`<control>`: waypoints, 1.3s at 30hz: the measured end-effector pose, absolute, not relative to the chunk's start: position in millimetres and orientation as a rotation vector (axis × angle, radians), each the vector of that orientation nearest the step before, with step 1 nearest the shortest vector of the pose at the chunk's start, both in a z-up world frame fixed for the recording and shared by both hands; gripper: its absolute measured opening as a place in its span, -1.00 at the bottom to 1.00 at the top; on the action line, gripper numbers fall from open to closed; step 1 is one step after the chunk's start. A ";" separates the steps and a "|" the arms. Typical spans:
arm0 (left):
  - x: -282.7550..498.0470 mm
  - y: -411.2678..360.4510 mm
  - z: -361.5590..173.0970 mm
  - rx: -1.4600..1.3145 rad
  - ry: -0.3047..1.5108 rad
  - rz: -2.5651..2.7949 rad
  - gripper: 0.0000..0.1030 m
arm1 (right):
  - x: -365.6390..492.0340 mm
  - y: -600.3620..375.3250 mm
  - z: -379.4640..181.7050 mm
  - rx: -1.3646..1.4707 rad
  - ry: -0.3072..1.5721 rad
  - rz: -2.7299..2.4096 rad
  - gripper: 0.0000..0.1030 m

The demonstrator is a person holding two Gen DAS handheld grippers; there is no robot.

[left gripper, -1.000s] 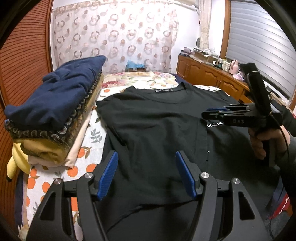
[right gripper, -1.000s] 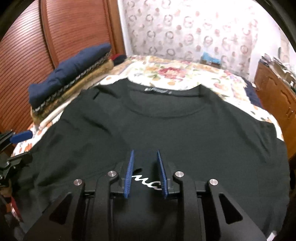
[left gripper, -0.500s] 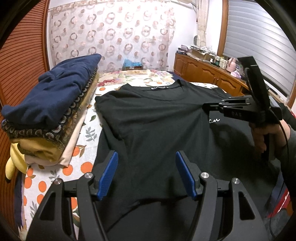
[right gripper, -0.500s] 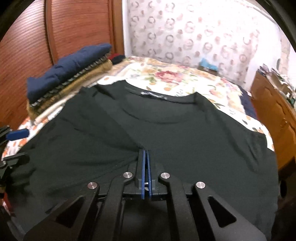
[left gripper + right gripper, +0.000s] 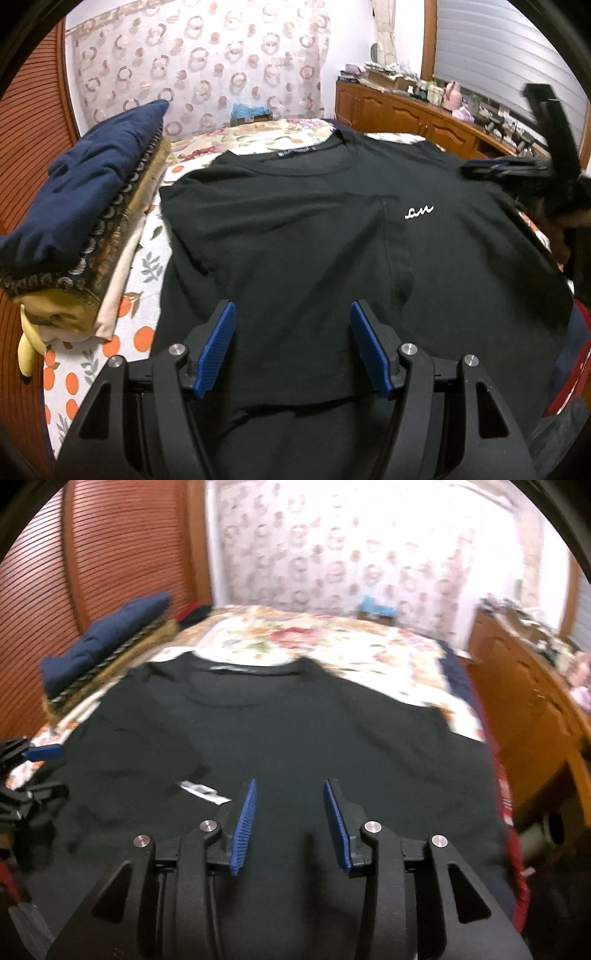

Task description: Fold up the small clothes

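Your left gripper [image 5: 291,343] is hovering open over the shirt [image 5: 295,229]; your right gripper's [image 5: 290,812] fingers have just been opening, nothing between them.

A small white cursive mark [image 5: 419,212] stands on the chest of the black T-shirt [image 5: 295,240], right of its middle; it looks like "an" or "cn", but the letters are not sure. A label [image 5: 295,152] inside the far collar bears pale lettering too small to read. In the right wrist view the mark is blurred.
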State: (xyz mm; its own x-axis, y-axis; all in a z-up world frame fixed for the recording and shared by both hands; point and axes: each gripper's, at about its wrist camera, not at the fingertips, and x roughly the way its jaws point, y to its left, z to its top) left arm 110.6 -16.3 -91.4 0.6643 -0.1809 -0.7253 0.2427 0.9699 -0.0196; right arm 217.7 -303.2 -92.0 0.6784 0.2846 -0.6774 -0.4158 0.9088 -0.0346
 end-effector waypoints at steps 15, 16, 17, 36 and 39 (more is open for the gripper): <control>118.4 -21.2 -105.2 0.090 0.871 -0.253 0.28 | 188.6 -469.8 -113.4 -0.017 0.813 0.173 -0.27; 118.4 -21.3 -105.1 0.090 0.871 -0.253 0.28 | 187.6 -471.8 -115.9 -0.013 0.822 0.179 -0.27; 118.4 -21.2 -105.0 0.089 0.871 -0.254 0.29 | 186.6 -472.6 -118.5 -0.009 0.830 0.182 -0.28; 116.9 -21.3 -103.7 0.073 0.868 -0.266 0.33 | 194.1 -445.2 -82.8 -0.079 0.648 0.194 -0.91; 114.3 -18.5 -96.4 0.052 0.834 -0.255 0.33 | 196.2 -418.8 -61.6 -0.114 0.595 0.258 -0.91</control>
